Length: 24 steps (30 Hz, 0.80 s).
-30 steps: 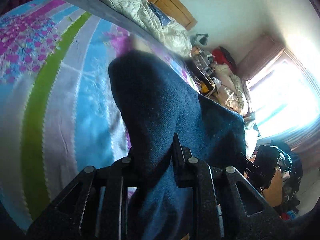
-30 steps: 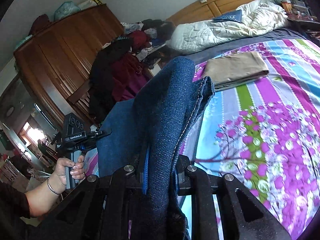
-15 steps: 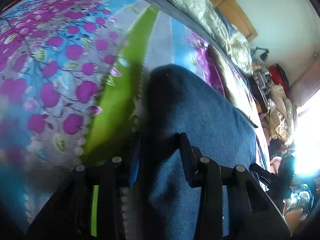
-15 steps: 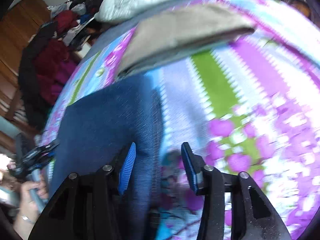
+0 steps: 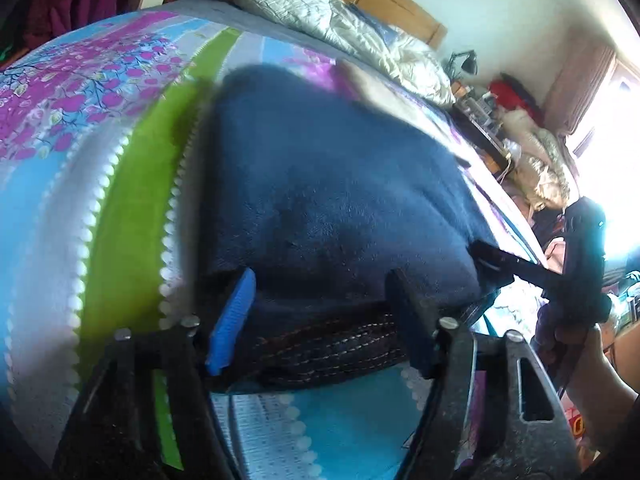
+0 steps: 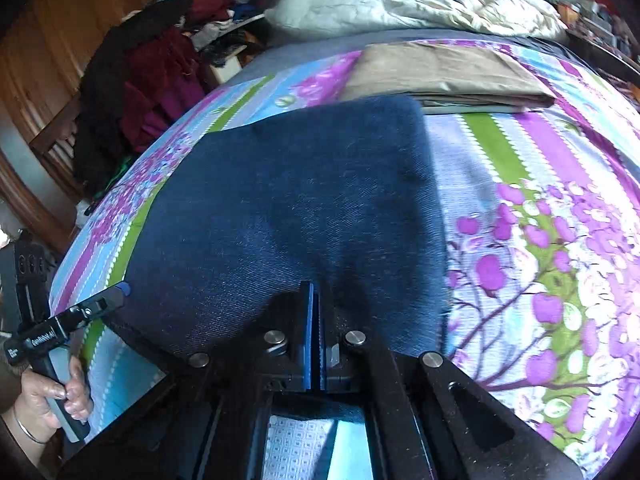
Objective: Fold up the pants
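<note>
Dark blue jeans (image 6: 304, 200) lie folded flat on the striped floral bedsheet (image 6: 540, 240). In the left wrist view the jeans (image 5: 320, 184) show their stitched waistband at the near edge. My left gripper (image 5: 320, 312) is open, its fingers wide apart on either side of that waistband; the blue pad (image 5: 232, 320) touches the cloth. My right gripper (image 6: 316, 312) hovers over the near edge of the jeans, pads pressed together with no cloth visible between them. Each gripper shows in the other's view, the left gripper (image 6: 112, 300) and the right gripper (image 5: 492, 264) at opposite near corners.
Folded tan pants (image 6: 444, 72) lie on the bed just beyond the jeans. A white quilt (image 6: 400, 4) is bunched at the headboard. Piled clothes (image 6: 152, 80) and a wooden wardrobe (image 6: 60, 20) stand left of the bed. A hand (image 6: 52, 392) grips the left tool.
The jeans went from held up in both grippers to lying flat on the bed. My left gripper has let go and opened. My right gripper opened half a second ago and is shut again.
</note>
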Tool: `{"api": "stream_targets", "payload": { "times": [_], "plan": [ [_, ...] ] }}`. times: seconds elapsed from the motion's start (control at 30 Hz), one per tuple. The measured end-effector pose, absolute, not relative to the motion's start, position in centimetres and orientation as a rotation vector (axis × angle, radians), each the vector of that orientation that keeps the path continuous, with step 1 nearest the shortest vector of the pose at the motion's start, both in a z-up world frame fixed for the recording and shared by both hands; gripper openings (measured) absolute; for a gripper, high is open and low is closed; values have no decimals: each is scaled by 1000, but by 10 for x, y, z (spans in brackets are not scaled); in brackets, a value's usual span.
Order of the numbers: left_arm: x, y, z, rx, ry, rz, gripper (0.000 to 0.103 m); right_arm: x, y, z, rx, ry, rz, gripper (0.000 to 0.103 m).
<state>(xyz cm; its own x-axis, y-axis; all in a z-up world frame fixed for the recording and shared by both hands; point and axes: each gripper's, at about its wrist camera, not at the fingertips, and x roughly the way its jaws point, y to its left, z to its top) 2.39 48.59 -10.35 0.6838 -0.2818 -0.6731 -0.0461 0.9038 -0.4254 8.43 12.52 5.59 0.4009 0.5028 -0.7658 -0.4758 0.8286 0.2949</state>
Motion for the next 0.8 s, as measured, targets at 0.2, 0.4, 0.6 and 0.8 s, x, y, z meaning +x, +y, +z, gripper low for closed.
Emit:
{"api": "stream_targets", "payload": {
  "times": [0.2,0.4,0.6,0.8],
  "plan": [
    [90,494,-49,-392,690,-128,75,140,148,85,94,896,617,7],
    [188,491,-80,-290,820,45,76,214,172,52,96,1017,534,0],
    [230,529,-118,-375,925,248,103,223,164,46,91,929,491,0],
    [188,514,-86,-202,890,357,98,184,110,84,183,842,269,13]
  ]
}}
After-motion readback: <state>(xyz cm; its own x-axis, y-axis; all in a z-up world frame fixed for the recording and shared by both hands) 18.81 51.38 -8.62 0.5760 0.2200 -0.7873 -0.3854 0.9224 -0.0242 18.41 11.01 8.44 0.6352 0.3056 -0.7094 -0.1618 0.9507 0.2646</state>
